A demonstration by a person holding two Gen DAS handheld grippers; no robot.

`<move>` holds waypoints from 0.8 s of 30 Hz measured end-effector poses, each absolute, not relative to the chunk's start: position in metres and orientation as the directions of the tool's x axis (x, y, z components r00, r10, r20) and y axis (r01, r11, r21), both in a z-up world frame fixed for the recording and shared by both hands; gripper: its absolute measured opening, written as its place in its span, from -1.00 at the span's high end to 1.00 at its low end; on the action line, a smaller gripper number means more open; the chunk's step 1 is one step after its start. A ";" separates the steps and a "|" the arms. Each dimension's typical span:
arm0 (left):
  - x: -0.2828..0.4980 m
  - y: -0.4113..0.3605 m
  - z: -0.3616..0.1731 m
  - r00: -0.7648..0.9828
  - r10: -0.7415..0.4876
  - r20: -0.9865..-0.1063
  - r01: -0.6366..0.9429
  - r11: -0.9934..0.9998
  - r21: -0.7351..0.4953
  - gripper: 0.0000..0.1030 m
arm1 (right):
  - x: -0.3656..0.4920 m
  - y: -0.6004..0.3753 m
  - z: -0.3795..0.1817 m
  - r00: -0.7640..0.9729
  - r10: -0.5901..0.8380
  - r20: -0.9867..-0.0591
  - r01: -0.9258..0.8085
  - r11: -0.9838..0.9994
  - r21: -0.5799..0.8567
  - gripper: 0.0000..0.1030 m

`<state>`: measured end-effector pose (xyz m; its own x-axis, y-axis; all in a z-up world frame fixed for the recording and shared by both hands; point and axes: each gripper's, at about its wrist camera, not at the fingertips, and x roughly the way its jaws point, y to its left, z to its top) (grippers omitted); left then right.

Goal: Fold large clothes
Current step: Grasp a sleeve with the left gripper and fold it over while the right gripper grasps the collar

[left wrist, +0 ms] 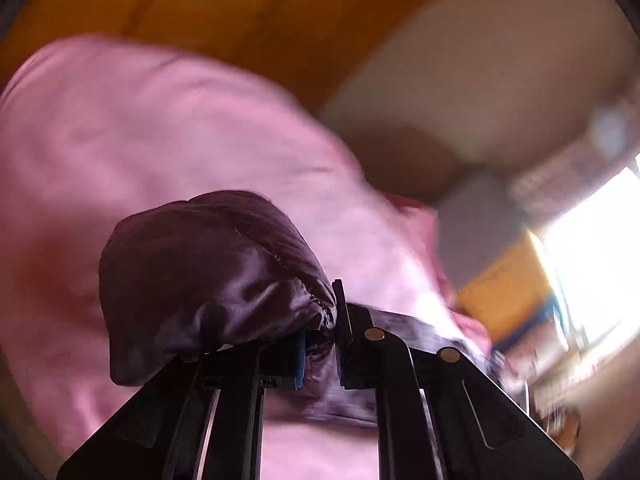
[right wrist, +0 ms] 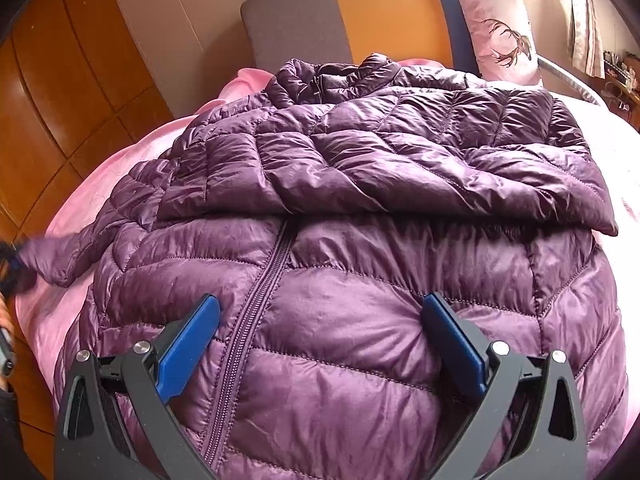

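Note:
A purple quilted puffer jacket point(right wrist: 360, 184) lies front-up on a pink bed sheet point(right wrist: 80, 196), zipper point(right wrist: 260, 284) running toward me. One sleeve is folded across the chest. The other sleeve stretches out to the left, its cuff point(right wrist: 44, 260) at the frame edge. My left gripper point(left wrist: 322, 340) is shut on that sleeve cuff point(left wrist: 208, 272), which bunches over the fingers above the pink sheet point(left wrist: 140, 128). My right gripper point(right wrist: 320, 332) is open, its blue pads point(right wrist: 188, 344) spread wide and resting on the jacket's lower front, astride the zipper.
A headboard in grey, orange and blue point(right wrist: 360, 12) stands behind the jacket, with a deer-print pillow point(right wrist: 500, 32) at the right. Wooden floor point(right wrist: 60, 92) lies left of the bed. A bright window point(left wrist: 592, 240) is on the right in the blurred left wrist view.

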<state>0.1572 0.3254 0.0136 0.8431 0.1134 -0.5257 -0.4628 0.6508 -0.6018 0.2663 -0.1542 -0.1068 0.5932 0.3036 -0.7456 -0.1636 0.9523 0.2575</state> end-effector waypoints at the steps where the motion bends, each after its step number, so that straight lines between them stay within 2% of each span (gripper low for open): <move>1: 0.163 0.307 0.025 0.865 0.078 -0.496 -0.404 0.694 -0.595 0.80 | 0.266 -0.155 -0.107 0.593 0.305 -0.745 -0.164 0.952 0.259 -0.96; 5: 0.190 0.218 0.056 0.901 -0.123 -0.417 -0.143 0.823 -0.550 0.80 | 0.265 -0.158 -0.105 0.595 0.322 -0.737 -0.157 0.945 0.286 -0.96; 8: 0.207 0.151 0.055 0.872 -0.239 -0.427 0.005 0.877 -0.480 0.80 | 0.264 -0.165 -0.102 0.599 0.352 -0.719 -0.148 0.931 0.333 -0.96; 10: 0.217 0.095 0.043 0.826 -0.316 -0.468 0.106 0.901 -0.421 0.79 | 0.263 -0.173 -0.099 0.601 0.376 -0.706 -0.135 0.918 0.374 -0.96; 11: 0.222 0.082 0.038 0.810 -0.332 -0.483 0.127 0.904 -0.408 0.65 | 0.262 -0.177 -0.097 0.602 0.386 -0.699 -0.128 0.911 0.393 -0.96; 12: 0.228 0.062 0.028 0.777 -0.365 -0.514 0.165 0.905 -0.393 0.29 | 0.261 -0.182 -0.095 0.603 0.397 -0.692 -0.121 0.903 0.412 -0.95; 13: 0.233 0.047 0.017 0.744 -0.386 -0.545 0.188 0.904 -0.384 0.07 | 0.261 -0.187 -0.093 0.605 0.404 -0.686 -0.115 0.897 0.427 -0.95; 14: 0.235 0.036 0.006 0.721 -0.395 -0.569 0.196 0.904 -0.380 -0.31 | 0.260 -0.191 -0.091 0.607 0.412 -0.680 -0.111 0.891 0.440 -0.95; 15: 0.235 0.032 -0.001 0.703 -0.410 -0.581 0.207 0.899 -0.385 -0.50 | 0.260 -0.195 -0.089 0.607 0.424 -0.672 -0.109 0.882 0.458 -0.95; 20: 0.225 0.037 -0.020 0.680 -0.432 -0.593 0.180 0.882 -0.436 -0.51 | 0.262 -0.207 -0.075 0.609 0.505 -0.612 -0.121 0.821 0.558 -0.77; 22: 0.220 0.048 -0.021 0.692 -0.429 -0.581 0.160 0.876 -0.456 -0.51 | 0.269 -0.202 -0.070 0.596 0.538 -0.596 -0.134 0.798 0.588 -0.53; 24: 0.207 0.069 -0.023 0.707 -0.417 -0.571 0.137 0.873 -0.468 -0.51 | 0.277 -0.188 -0.066 0.579 0.565 -0.588 -0.163 0.787 0.595 -0.48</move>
<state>0.2072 0.0693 -0.0225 0.7070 -0.4174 -0.5710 0.1370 0.8728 -0.4684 0.2774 -0.1882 -0.0660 0.5792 0.5647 -0.5879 -0.1629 0.7868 0.5953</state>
